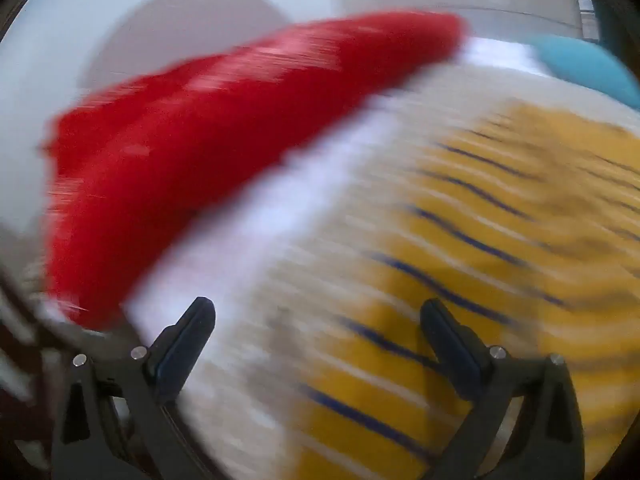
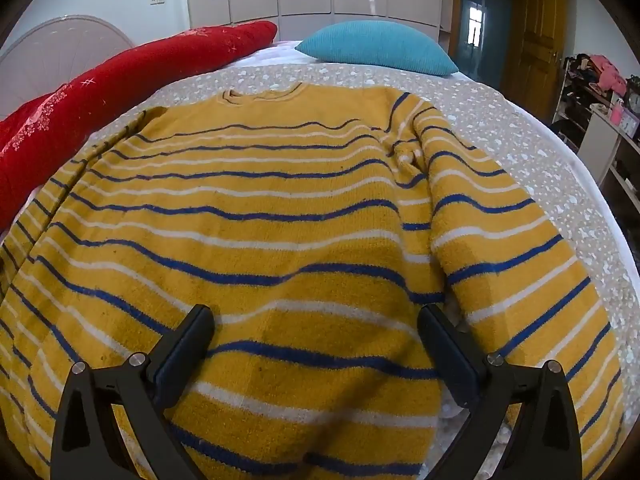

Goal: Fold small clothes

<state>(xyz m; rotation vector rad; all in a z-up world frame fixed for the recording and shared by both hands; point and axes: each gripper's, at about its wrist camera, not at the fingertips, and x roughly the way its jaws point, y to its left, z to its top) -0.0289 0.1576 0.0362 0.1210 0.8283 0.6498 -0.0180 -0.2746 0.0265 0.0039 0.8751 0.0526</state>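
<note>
In the left wrist view, badly smeared by blur, the left gripper (image 1: 318, 320) has its jaws spread wide with nothing between them, hanging over the speckled bedspread (image 1: 320, 240) just left of the yellow striped sweater (image 1: 500, 220), with the red blanket (image 1: 224, 132) beyond the sweater's left edge. In the right wrist view, the right gripper (image 2: 316, 328) is likewise wide open and empty above the sweater's (image 2: 260, 220) lower body, the garment lying spread flat on the bedspread (image 2: 520, 128), its right sleeve (image 2: 500, 240) loose beside the body and a teal pillow (image 2: 380, 46) beyond its collar. Judging by this, 0 folds are made: both sleeves and the body remain to be folded.
</note>
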